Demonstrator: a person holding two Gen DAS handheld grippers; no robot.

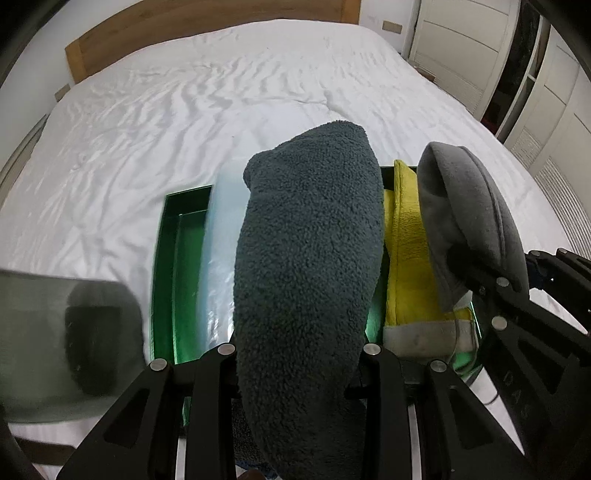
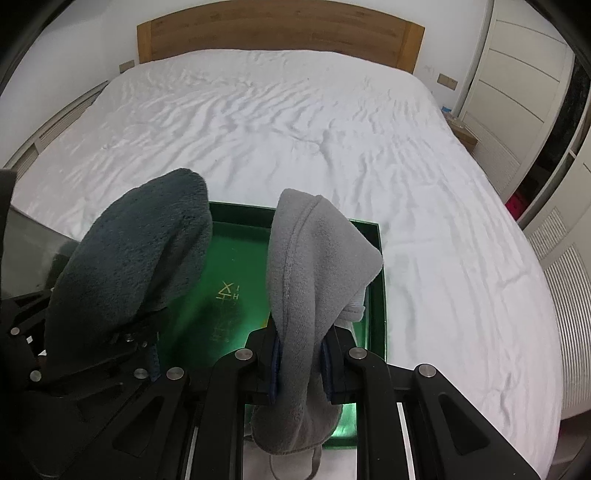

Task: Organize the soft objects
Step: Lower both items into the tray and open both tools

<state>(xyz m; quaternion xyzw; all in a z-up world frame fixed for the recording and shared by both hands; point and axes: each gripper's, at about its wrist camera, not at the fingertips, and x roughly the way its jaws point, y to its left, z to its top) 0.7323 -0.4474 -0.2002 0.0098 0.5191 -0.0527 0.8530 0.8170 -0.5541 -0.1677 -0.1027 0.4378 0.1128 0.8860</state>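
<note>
My left gripper [image 1: 299,369] is shut on a dark teal fleece cloth [image 1: 310,258] and holds it upright over a green box [image 1: 173,266] on the bed. My right gripper [image 2: 301,354] is shut on a light grey fleece cloth [image 2: 306,280] over the right part of the same green box [image 2: 236,280]. The grey cloth [image 1: 469,221] and right gripper [image 1: 517,317] show at the right of the left wrist view. The teal cloth [image 2: 133,251] and left gripper [image 2: 122,343] show at the left of the right wrist view. A yellow cloth [image 1: 406,258] lies in the box.
The box sits near the front edge of a white bed [image 2: 295,129] with a wooden headboard [image 2: 280,29]. White wardrobe doors [image 2: 517,81] stand at the right. A dark shiny object [image 1: 66,325] is at the left, blurred.
</note>
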